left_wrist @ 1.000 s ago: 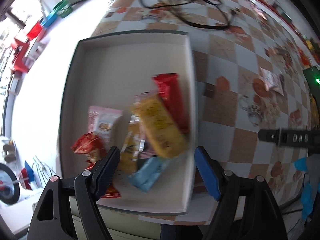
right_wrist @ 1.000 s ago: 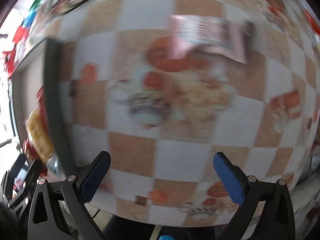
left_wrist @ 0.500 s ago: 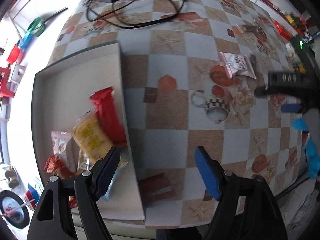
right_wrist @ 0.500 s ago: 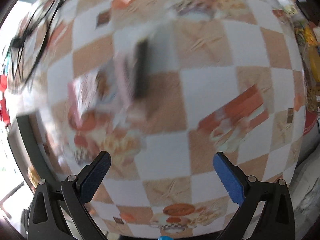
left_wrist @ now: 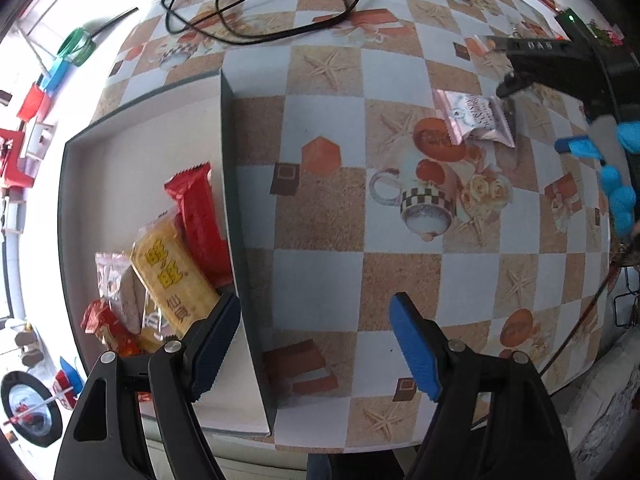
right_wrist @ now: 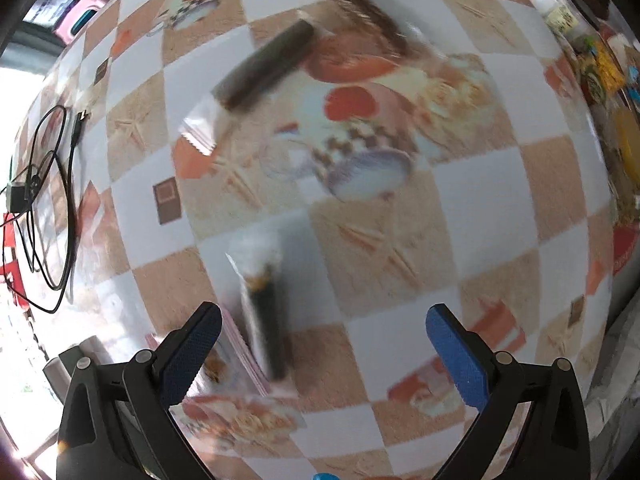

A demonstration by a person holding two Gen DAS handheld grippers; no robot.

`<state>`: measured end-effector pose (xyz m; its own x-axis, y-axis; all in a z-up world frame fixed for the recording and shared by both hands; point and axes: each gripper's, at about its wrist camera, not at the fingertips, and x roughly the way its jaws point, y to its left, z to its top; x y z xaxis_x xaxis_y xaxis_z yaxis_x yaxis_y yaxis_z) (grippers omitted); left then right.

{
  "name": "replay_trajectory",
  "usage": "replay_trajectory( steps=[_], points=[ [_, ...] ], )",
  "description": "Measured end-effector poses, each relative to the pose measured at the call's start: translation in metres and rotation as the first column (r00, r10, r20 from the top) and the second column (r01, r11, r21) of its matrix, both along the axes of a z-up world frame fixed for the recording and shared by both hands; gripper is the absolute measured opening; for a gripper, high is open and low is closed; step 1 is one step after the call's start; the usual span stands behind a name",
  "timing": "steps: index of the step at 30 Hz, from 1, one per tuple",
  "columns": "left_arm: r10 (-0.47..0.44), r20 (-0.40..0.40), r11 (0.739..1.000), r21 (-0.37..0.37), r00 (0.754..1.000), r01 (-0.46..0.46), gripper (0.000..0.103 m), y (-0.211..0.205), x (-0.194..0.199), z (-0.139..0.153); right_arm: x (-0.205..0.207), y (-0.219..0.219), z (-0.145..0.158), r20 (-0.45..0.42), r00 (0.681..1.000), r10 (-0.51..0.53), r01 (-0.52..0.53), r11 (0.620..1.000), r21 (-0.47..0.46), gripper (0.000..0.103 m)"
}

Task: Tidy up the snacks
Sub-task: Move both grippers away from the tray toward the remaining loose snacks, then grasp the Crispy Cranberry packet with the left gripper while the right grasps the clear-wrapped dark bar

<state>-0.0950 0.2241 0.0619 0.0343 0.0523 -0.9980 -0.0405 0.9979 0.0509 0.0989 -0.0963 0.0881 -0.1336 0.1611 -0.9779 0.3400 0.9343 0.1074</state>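
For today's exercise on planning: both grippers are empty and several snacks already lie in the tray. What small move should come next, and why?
Probably the right gripper should drop onto the pink packet and close. It is open and hovers near that packet, which lies on the table outside the tray. The left gripper is open by the tray wall.

Glossy foil snack packet [left_wrist: 476,118] on smooth printed tablecloth [left_wrist: 320,216].

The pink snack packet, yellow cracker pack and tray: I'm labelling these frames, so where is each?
pink snack packet [left_wrist: 476,119]: left wrist view, wrapper's centre.
yellow cracker pack [left_wrist: 170,276]: left wrist view, printed face.
tray [left_wrist: 229,168]: left wrist view, right wall.
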Motion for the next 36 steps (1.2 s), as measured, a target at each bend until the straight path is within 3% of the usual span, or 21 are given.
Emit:
replay_trajectory(
  steps=[3,5,8,10,13,17,24,26,27,28,30,36],
  points=[
    [-0.002,-0.013,1.000,0.011,1.000,0.002,0.080,-0.001,-0.009,-0.001,0.013,0.007,-0.003,0.009,1.000,0.021,-0.021,1.000,0.016,0.103],
    [-0.005,-0.018,1.000,0.016,1.000,0.005,0.080,-0.002,-0.012,-0.001,0.017,0.009,-0.004,0.013,0.999,0.038,-0.038,0.999,0.016,0.094],
    [-0.008,-0.020,1.000,0.015,1.000,0.008,0.080,-0.006,-0.015,-0.002,0.015,0.023,0.003,0.040,0.993,0.108,-0.107,0.994,-0.030,0.075],
    [-0.014,-0.020,1.000,0.016,1.000,0.014,0.080,-0.009,-0.015,-0.002,0.016,0.027,0.008,0.056,0.984,0.170,-0.167,0.985,-0.050,0.050],
    [-0.025,-0.020,1.000,0.012,0.999,0.025,0.080,-0.015,-0.013,-0.003,0.015,0.029,0.011,0.056,0.971,0.232,-0.231,0.973,-0.030,0.036],
    [-0.044,-0.023,0.999,0.000,0.999,0.044,0.080,-0.023,-0.011,-0.006,-0.010,0.031,0.014,0.050,0.962,0.269,-0.269,0.963,-0.002,0.036],
    [-0.054,-0.043,0.998,-0.020,0.998,0.053,0.080,-0.032,-0.018,-0.014,-0.065,0.043,0.017,0.022,0.905,0.425,-0.425,0.905,0.007,0.036],
    [-0.064,-0.040,0.998,-0.022,0.997,0.064,0.080,-0.037,-0.015,-0.015,-0.075,0.034,0.017,0.012,0.906,0.422,-0.423,0.906,0.003,0.036],
    [-0.072,-0.035,0.997,-0.020,0.997,0.071,0.080,-0.040,-0.012,-0.015,-0.078,0.026,0.017,0.004,0.911,0.413,-0.413,0.911,0.000,0.041],
    [-0.081,-0.026,0.997,-0.019,0.996,0.080,0.080,-0.044,-0.008,-0.015,-0.085,0.018,0.017,-0.003,0.916,0.402,-0.402,0.916,0.003,0.067],
    [-0.087,-0.012,0.996,-0.027,0.996,0.087,0.080,-0.053,0.003,-0.013,-0.090,-0.001,0.017,-0.008,0.928,0.372,-0.372,0.928,-0.014,0.096],
    [-0.051,0.002,0.994,-0.094,0.999,0.051,0.080,-0.087,0.054,-0.021,-0.101,-0.046,0.011,-0.052,0.939,0.340,-0.344,0.936,-0.073,0.096]
  ],
)
